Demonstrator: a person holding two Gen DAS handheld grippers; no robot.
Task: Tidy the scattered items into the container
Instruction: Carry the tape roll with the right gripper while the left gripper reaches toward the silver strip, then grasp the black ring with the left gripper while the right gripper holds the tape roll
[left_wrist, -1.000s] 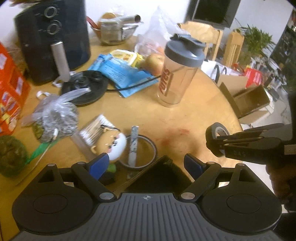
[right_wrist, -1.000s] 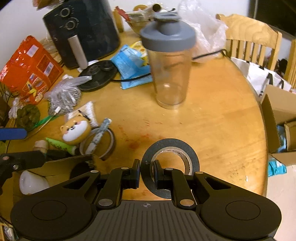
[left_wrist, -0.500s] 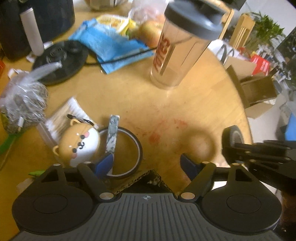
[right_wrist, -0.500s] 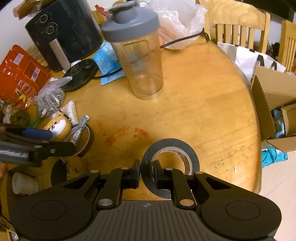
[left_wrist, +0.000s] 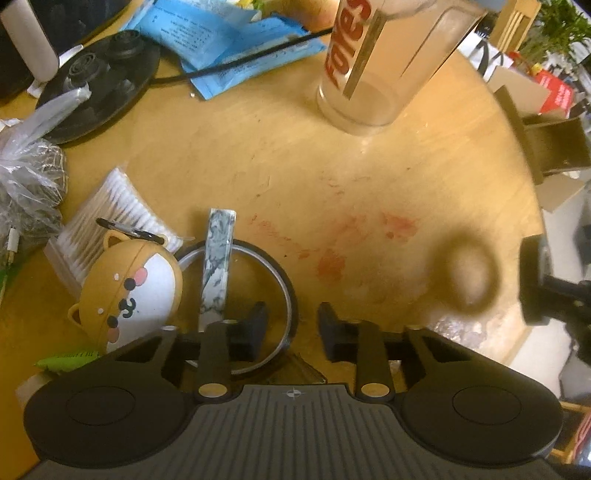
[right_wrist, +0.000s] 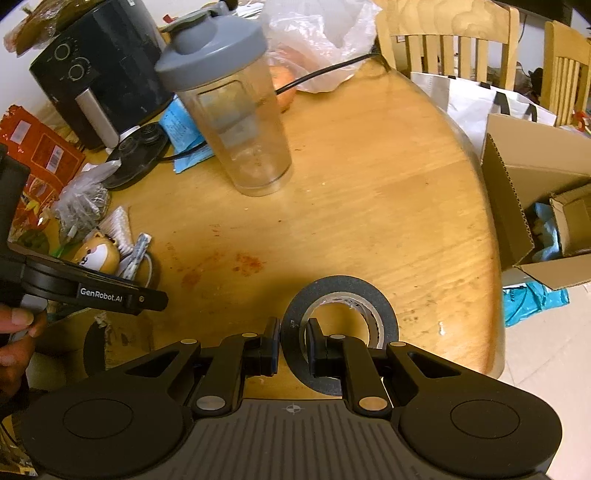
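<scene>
You're in a home dining area: a round wooden table with wooden chairs at its far edge, an air fryer, a shaker bottle, snack packets and grocery bags.

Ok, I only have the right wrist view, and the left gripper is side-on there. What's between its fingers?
Observer: The rim of the thin tape ring sits between the jaws of the left gripper, which are closing.
Operator: Is anything lying on that ring?
Observer: A marbled strip lies across it, with its far end sticking out past the rim.
Operator: And the bear case?
Observer: The bear case has a black clip at its top, against the cotton swab pack.
</scene>
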